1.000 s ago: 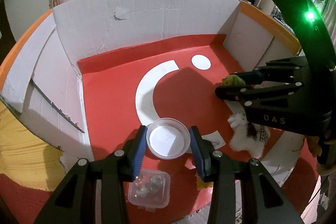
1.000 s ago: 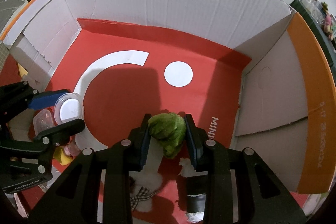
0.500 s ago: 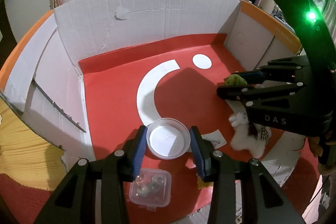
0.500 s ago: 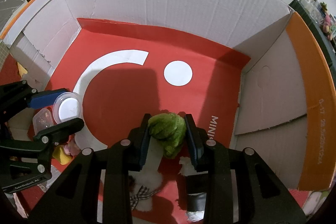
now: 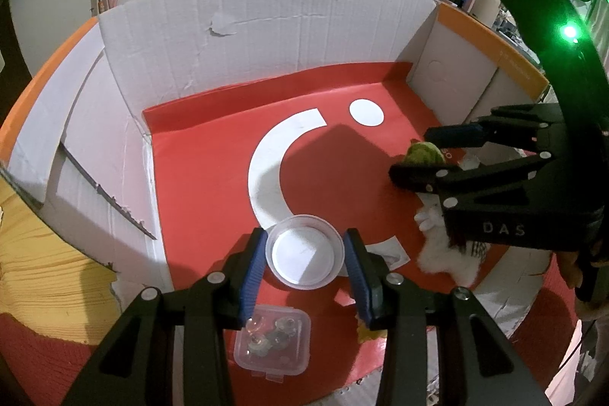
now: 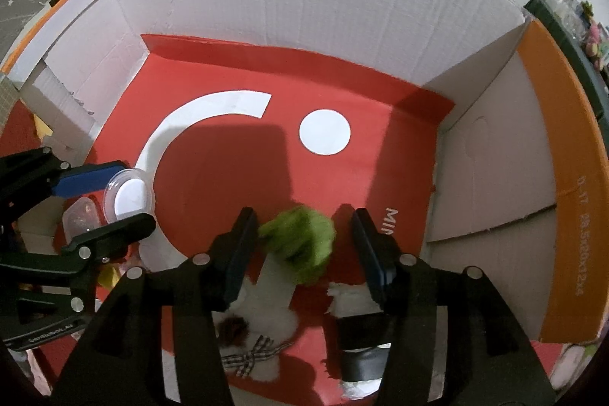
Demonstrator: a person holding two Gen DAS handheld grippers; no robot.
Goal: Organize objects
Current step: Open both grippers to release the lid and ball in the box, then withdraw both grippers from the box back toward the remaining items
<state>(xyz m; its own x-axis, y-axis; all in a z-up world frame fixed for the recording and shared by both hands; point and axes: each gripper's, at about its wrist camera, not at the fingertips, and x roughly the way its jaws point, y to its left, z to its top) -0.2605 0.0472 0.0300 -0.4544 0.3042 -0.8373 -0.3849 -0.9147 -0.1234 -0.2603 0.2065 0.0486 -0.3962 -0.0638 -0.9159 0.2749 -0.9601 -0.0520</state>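
Note:
My left gripper (image 5: pixel 304 259) is shut on a clear round plastic cup (image 5: pixel 305 257), held above the red floor of the cardboard box (image 5: pixel 266 37); the cup also shows in the right wrist view (image 6: pixel 127 195). My right gripper (image 6: pixel 302 246) is open, its jaws spread wide. A green plush toy (image 6: pixel 302 240) sits between them, blurred, touching the left pad only; it also shows in the left wrist view (image 5: pixel 424 155). A white plush with a checked bow (image 6: pixel 262 330) lies below the right gripper.
A small clear lidded container (image 5: pixel 272 339) with shiny bits lies under the left gripper. A yellow item (image 5: pixel 367 333) lies beside it. A black-and-white object (image 6: pixel 361 356) lies under the right gripper. White box walls stand at the back and sides; an orange flap (image 6: pixel 559 177) is on the right.
My right gripper's jaws have opened wide and let go of the green plush, which now looks blurred as if moving. My left gripper still holds the cup and has barely moved.

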